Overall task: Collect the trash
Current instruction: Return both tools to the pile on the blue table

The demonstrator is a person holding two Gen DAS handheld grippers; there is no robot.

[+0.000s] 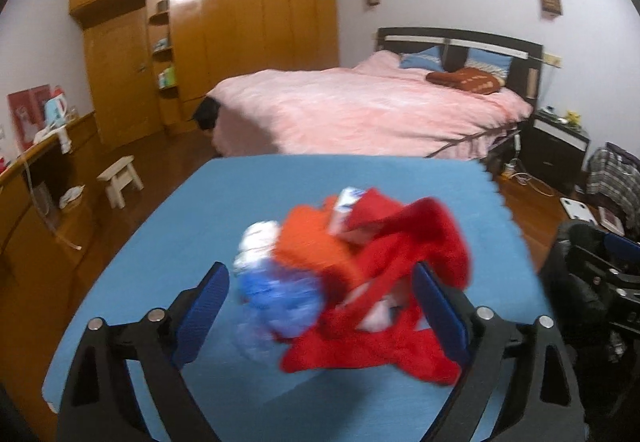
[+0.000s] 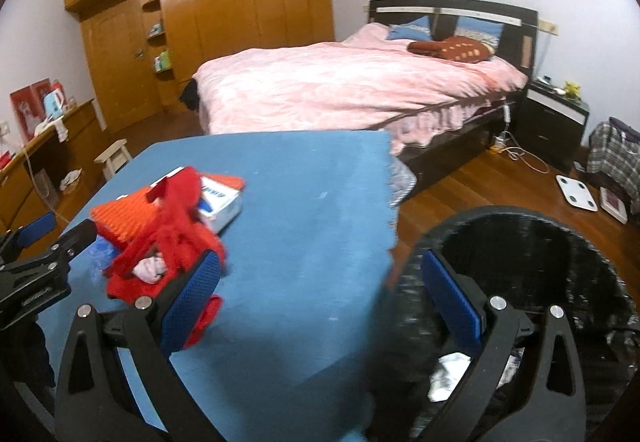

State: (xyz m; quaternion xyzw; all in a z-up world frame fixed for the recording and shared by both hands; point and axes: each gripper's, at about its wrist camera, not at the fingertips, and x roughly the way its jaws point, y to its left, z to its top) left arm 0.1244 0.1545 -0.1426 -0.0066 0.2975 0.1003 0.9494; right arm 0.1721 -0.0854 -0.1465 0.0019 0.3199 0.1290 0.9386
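A pile of trash lies on the blue-covered table [image 1: 192, 226]: a crumpled red bag [image 1: 420, 230], an orange ridged piece [image 1: 312, 242], a blue-and-white wrapper [image 1: 276, 294] and a white-and-blue box [image 1: 345, 204]. My left gripper [image 1: 320, 278] is open, its blue pads on either side of the pile and close to it. In the right wrist view the red bag [image 2: 176, 226], the orange piece [image 2: 132, 214] and the box [image 2: 224, 202] sit left of my open right gripper [image 2: 320, 262]. Its right finger hangs over a black-lined bin [image 2: 500, 212] holding white scraps [image 2: 448, 374]. My left gripper [image 2: 60, 234] shows at the left edge.
A bed with a pink cover [image 2: 340, 82] stands beyond the table, with a wooden wardrobe [image 2: 240, 2] behind it. A small stool [image 2: 114, 156] and a desk [image 2: 48, 146] are on the left. A nightstand [image 2: 556, 118], a white scale [image 2: 576, 192] and cables lie on the floor at right.
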